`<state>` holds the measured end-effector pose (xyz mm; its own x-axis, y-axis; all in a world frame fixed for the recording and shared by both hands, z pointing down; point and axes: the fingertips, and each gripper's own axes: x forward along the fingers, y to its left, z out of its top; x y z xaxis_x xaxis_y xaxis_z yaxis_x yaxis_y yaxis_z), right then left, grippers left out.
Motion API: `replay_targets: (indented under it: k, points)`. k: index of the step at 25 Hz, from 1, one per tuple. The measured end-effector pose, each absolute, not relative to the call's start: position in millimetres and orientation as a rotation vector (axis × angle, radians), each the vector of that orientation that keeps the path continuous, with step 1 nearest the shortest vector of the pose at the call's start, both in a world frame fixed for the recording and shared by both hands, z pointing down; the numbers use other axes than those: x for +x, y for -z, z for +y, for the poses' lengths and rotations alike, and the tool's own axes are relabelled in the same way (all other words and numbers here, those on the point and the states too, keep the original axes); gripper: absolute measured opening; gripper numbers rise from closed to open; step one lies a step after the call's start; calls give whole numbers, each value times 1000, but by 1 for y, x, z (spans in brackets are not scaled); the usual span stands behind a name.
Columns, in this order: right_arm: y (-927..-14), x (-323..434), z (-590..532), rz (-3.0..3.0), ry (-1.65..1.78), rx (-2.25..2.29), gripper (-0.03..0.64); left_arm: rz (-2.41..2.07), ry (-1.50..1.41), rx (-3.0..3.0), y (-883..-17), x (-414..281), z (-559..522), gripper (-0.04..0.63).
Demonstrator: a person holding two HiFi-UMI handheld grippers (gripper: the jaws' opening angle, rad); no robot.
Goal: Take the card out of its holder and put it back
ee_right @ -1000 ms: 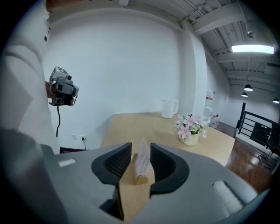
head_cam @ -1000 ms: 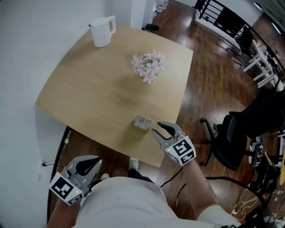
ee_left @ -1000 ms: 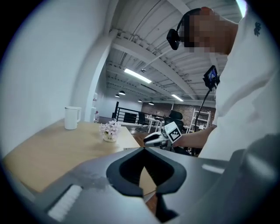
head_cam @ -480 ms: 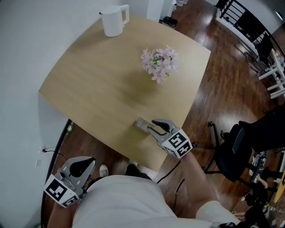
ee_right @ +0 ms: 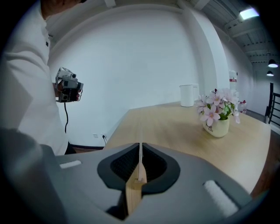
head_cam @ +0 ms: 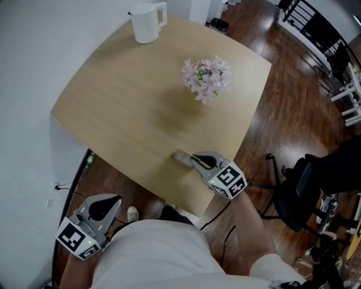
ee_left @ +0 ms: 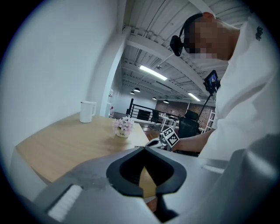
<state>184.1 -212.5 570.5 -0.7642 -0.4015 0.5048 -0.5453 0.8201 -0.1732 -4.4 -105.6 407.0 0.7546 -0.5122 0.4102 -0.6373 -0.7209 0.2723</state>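
Observation:
A small card holder point(head_cam: 180, 156) stands near the front edge of the light wooden table point(head_cam: 124, 107). My right gripper point(head_cam: 195, 160) reaches it from the right, its jaws closing tight on the card. In the right gripper view point(ee_right: 140, 146) the thin card point(ee_right: 140, 161) stands edge-on between the pads, above the wooden holder point(ee_right: 133, 194). My left gripper point(head_cam: 114, 201) hangs low at the left, off the table beside the person's body. Its jaws point(ee_left: 144, 148) meet at the tips with nothing between them.
A pot of pink flowers point(head_cam: 206, 77) stands on the table beyond the holder, and a white jug point(head_cam: 148, 17) at the far corner. A white wall runs along the table's left. A black office chair point(head_cam: 307, 183) stands on the wood floor to the right.
My right gripper moved forward to the card holder and its open jaws closed on the card. The left gripper stayed low at the left.

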Motion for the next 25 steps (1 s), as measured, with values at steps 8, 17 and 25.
replay_targets:
  k: [8, 17, 25]
  points:
    - [-554, 186, -212, -2562, -419, 710, 22, -880, -418, 2574, -404, -10, -103, 5]
    - [-510, 190, -212, -2558, -336, 740, 21, -872, -366, 2613, -398, -24, -91, 5]
    - [-462, 175, -191, -2542, -246, 808, 21, -863, -304, 2647, -392, -60, -73, 5]
